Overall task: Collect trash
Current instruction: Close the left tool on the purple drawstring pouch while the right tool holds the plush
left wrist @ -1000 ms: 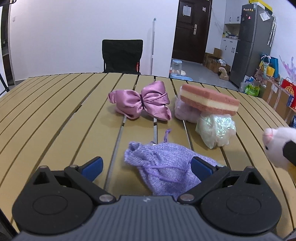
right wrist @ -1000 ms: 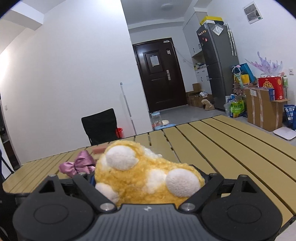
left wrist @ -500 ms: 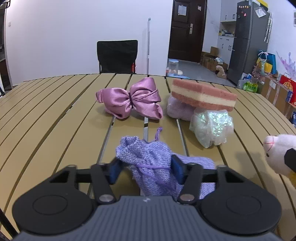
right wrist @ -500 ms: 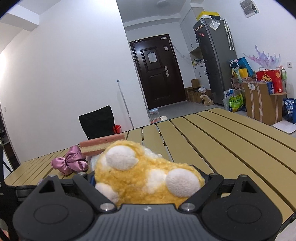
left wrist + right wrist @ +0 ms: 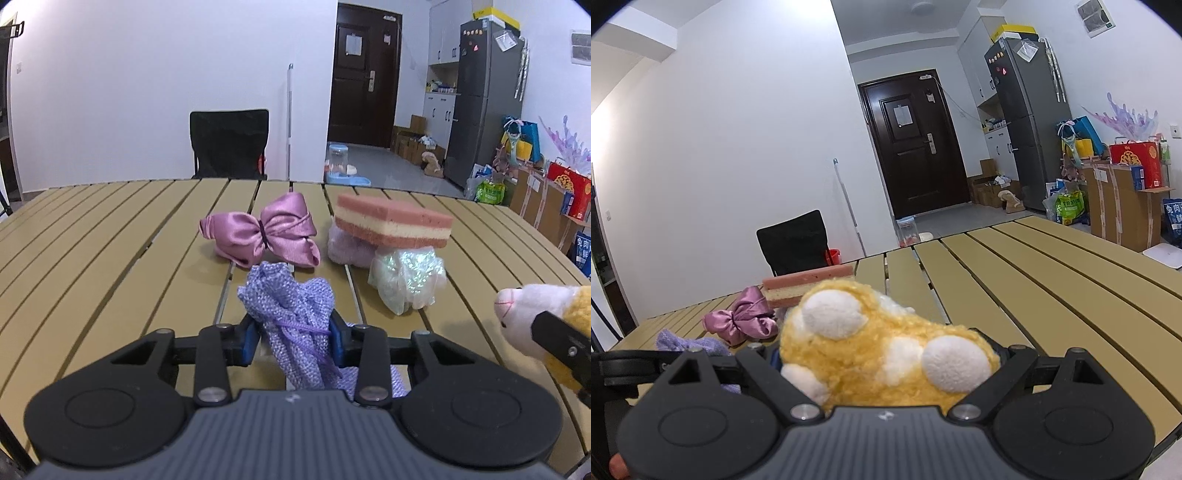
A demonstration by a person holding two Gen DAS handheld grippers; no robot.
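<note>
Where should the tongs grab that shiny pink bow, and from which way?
Probably the pinched middle knot of the pink bow: it is the narrowest, firmest part, and the puffy loops would squash. Come from above and the near side, fingers across the knot, since the bow lies flat on the table.

Table: we see a tan slatted table (image 5: 110, 258) with dark gaps between its long boards; in the right wrist view its right half (image 5: 1052, 295) lies bare.
Bow: a pink satin bow (image 5: 260, 234) lies on the slats toward the far side.
Pouch: a lilac mesh drawstring pouch (image 5: 291, 317) is nearest us; we cannot tell whether its bottom rests on the boards.
Bundles: a pale purple bundle (image 5: 349, 249) and a glittery clear bag (image 5: 406, 277) sit side by side on the table.
Sponge: a pink-and-cream layered sponge (image 5: 393, 221) rests on those two bundles, off the boards.
</note>
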